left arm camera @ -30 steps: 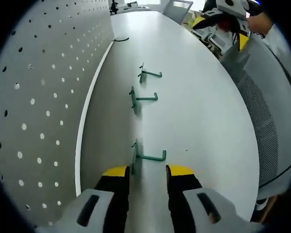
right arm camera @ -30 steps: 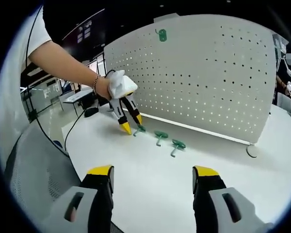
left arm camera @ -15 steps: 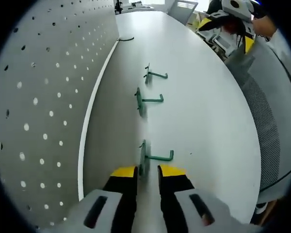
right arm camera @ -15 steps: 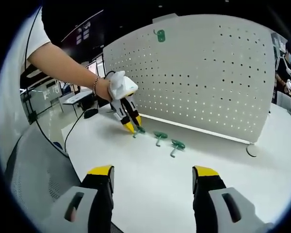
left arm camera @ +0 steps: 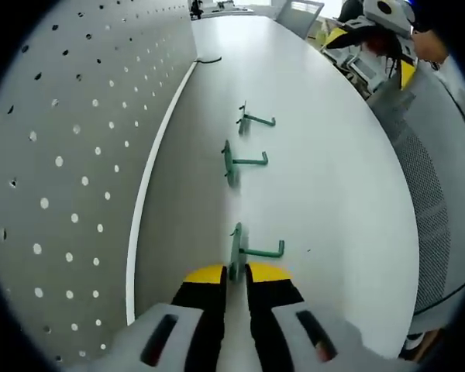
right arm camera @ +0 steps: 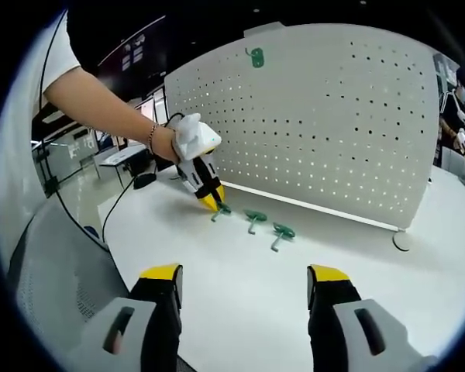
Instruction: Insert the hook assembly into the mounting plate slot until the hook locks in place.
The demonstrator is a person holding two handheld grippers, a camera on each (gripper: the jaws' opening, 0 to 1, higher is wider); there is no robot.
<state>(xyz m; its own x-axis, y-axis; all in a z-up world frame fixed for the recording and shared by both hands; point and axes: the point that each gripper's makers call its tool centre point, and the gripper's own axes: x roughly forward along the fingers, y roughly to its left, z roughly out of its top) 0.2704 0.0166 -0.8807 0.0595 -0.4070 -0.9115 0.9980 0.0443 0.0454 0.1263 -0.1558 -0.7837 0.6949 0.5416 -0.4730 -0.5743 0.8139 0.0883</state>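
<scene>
Three green hooks lie in a row on the white table [left arm camera: 333, 178] beside the upright white pegboard [left arm camera: 62, 155]. My left gripper [left arm camera: 235, 273] is shut on the base plate of the nearest hook [left arm camera: 257, 252], which still rests on the table. The middle hook [left arm camera: 244, 161] and far hook [left arm camera: 256, 120] lie loose beyond it. In the right gripper view, the left gripper [right arm camera: 214, 204] pinches the leftmost hook [right arm camera: 219, 210] in front of the pegboard [right arm camera: 333, 132]. A fourth green hook [right arm camera: 256, 56] hangs near the board's top edge. My right gripper [right arm camera: 244, 273] stands open, well short of the hooks.
A grey mesh chair [left arm camera: 434, 178] stands along the table's right edge. A dark cable [left arm camera: 209, 60] lies at the pegboard's far end. A person's bare arm [right arm camera: 101, 105] holds the left gripper. Open tabletop [right arm camera: 240, 302] lies ahead of the right gripper.
My left gripper's jaws have come together around the nearest hook's base plate, and the gripper has moved slightly forward. The right gripper has held still.
</scene>
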